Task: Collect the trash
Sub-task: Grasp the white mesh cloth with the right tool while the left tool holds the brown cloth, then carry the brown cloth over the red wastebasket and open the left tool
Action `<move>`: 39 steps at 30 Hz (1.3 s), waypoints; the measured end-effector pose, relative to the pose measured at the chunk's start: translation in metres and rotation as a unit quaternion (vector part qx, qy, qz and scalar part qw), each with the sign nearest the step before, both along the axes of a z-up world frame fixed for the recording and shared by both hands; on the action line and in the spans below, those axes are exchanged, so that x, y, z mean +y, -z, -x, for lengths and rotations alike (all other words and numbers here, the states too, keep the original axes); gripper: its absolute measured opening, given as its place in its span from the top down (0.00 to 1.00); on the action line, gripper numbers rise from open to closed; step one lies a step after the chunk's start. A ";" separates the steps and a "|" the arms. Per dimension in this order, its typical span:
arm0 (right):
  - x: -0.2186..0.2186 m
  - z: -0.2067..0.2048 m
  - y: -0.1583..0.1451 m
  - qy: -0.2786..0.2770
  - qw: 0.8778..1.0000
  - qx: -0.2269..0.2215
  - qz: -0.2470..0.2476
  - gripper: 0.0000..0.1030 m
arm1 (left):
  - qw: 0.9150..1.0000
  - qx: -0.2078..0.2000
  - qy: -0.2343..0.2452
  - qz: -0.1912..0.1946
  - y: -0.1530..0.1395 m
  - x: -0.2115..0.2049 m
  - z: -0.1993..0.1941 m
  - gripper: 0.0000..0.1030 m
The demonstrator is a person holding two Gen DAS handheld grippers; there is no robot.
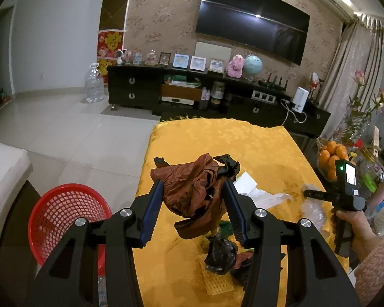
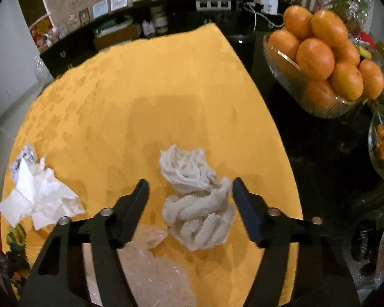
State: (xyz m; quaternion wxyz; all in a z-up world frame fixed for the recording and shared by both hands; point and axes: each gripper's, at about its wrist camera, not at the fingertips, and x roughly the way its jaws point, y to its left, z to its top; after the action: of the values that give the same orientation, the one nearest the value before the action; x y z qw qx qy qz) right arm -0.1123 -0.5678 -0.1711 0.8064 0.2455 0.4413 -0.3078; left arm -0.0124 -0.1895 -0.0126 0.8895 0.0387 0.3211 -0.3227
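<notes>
**Trash half picked up off the yellow table**

Trash is spread over the yellow tablecloth (image 1: pixel 217 138), and the two cams don't show the same bits of it.

Left wrist cam only: a red mesh basket (image 1: pixel 64 212) on the floor left of the table, plus the person's right hand (image 1: pixel 350 227) gripping the other tool. The left gripper (image 1: pixel 193 199) is clamped on a crumpled brown plastic bag (image 1: pixel 194 192), lifted clear of the cloth, blue pads pressed into both sides, jaws fairly narrow. Under it sits one black bag (image 1: pixel 221 255) on a bit of yellow mesh.

Right wrist cam only: one white foam fruit net (image 2: pixel 197 199) lying on the cloth between the fingers of the right gripper (image 2: pixel 190 186). Right finger looks like it's touching the net's edge, the left one has a clear gap, so not squeezing it, jaws about mid-width. One clear crinkly plastic piece (image 2: pixel 151 261) sits below the left finger. Glass bowl (image 2: pixel 289 76) of oranges (image 2: pixel 315 56) off to the right on the dark table, about nine showing.

Both cams catch the white crumpled paper (image 2: pixel 41 197), looks like two or three pieces bunched together, hard to say exactly.
</notes>
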 end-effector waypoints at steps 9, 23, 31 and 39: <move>-0.002 0.012 -0.022 0.016 0.999 -0.043 -0.002 0.63 | 1.000 -0.008 -0.014 -0.001 0.001 0.003 0.003 0.55; 0.091 0.004 -0.140 -0.080 0.978 -0.166 0.101 0.63 | 0.997 -0.044 -0.054 0.013 -0.016 0.024 0.004 0.55; 0.150 -0.015 -0.180 -0.143 0.959 -0.222 0.102 0.63 | 0.995 -0.063 -0.075 0.011 -0.030 0.037 0.003 0.55; 0.199 -0.042 -0.196 -0.202 0.944 -0.240 0.104 0.63 | 0.988 -0.101 -0.115 0.007 -0.063 0.065 -0.014 0.55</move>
State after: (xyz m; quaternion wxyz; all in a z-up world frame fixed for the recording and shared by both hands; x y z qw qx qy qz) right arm -0.0707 -0.3684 0.0253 0.9548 0.1324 0.2399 -0.1148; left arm 0.0014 -0.1249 0.0504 0.9489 0.0277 0.2291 -0.2152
